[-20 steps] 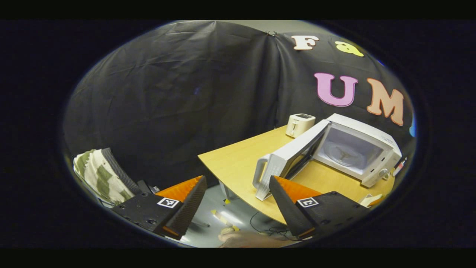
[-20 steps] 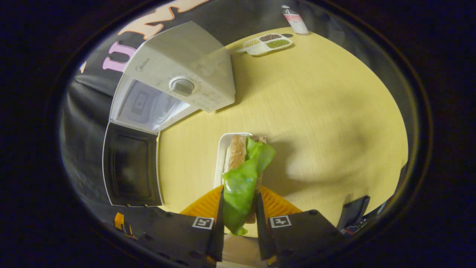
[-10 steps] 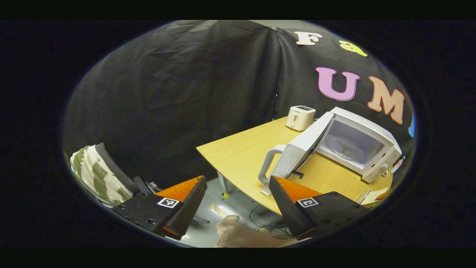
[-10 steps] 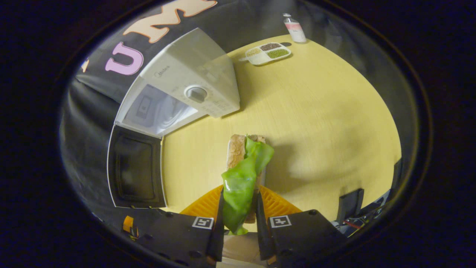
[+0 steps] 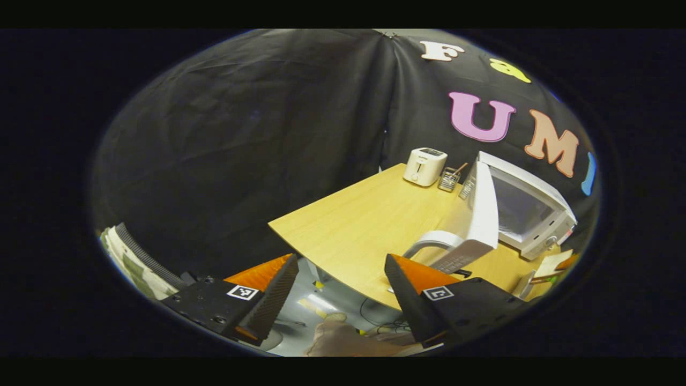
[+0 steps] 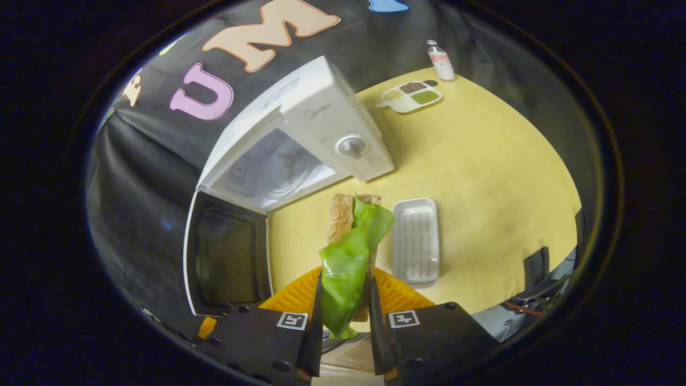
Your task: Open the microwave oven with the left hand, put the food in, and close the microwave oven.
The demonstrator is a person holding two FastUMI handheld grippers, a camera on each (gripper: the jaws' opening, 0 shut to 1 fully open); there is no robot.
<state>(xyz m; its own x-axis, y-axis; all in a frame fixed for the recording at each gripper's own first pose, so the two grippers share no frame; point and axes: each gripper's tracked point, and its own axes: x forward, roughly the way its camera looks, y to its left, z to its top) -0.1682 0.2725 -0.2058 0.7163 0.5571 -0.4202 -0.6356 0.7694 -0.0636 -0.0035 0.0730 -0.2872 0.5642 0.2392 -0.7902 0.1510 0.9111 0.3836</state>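
On the table, a tray lies before the microwave, a toaster behind.

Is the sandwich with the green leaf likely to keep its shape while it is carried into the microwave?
Probably only partly. The lettuce leaf hangs loosely from the sandwich, so it looks floppy and might slip out. The bread stands upright in the right gripper, so it seems fairly firm, yet layers may shift if tilted.

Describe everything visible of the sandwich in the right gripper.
The sandwich looks like brown, grainy bread with a glossy green lettuce leaf draped down its front. It stands on edge, clamped between the right gripper fingers, which press on both sides. It hangs above the wooden table, apart from the white ribbed tray lying beside it, and points toward the open microwave. Its lower end is hidden between the fingers.
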